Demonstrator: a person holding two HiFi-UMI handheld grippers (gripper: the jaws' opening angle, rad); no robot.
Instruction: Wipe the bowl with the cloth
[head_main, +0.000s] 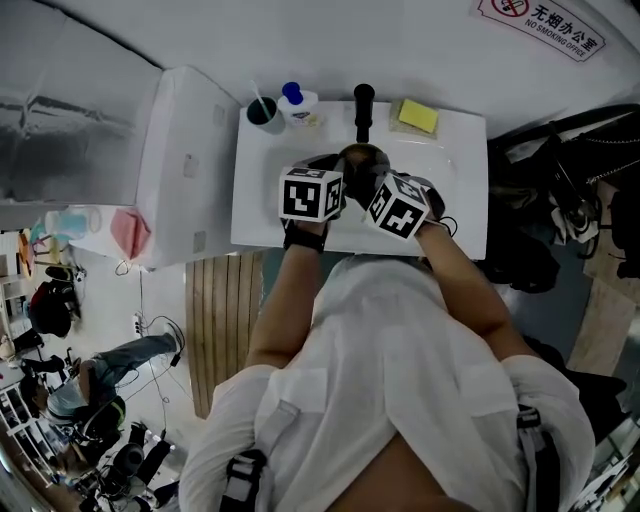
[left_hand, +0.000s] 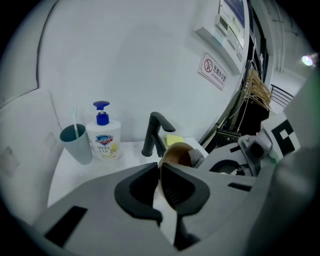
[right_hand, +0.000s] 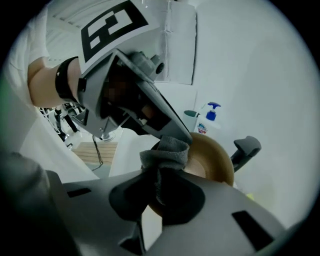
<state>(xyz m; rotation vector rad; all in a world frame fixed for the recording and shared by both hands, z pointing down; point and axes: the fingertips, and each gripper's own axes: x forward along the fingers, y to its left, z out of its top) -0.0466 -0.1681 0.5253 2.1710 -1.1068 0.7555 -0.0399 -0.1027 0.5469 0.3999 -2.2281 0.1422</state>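
At the sink, our right gripper (right_hand: 156, 189) has its jaws pinched tight on a bunched grey cloth (right_hand: 167, 151), whose free fold pokes out ahead of the tips and presses against the brown bowl (right_hand: 214, 156). Our left gripper (left_hand: 160, 171) is closed to a narrow gap on the bowl's rim, one jaw inside and one outside, holding it tipped up on edge above the white sink (head_main: 462, 205) and not resting in it. From the right gripper view the bowl's open face turns toward the cloth, with the cloth sitting at the near edge right beside the left gripper's jaw tips, and the rest of the hollow spreading away toward the black faucet (right_hand: 244, 148). That is the relation we judge the next stroke depends on: the unwiped inside lies ahead and to the faucet side of the cloth, so the right hand, the nearer one to that surface, would sweep away from the left grip, not into it. Behind, along the back ledge, stand a cup (left_hand: 76, 145), a soap bottle (left_hand: 103, 141) and a yellow sponge (head_main: 418, 117).
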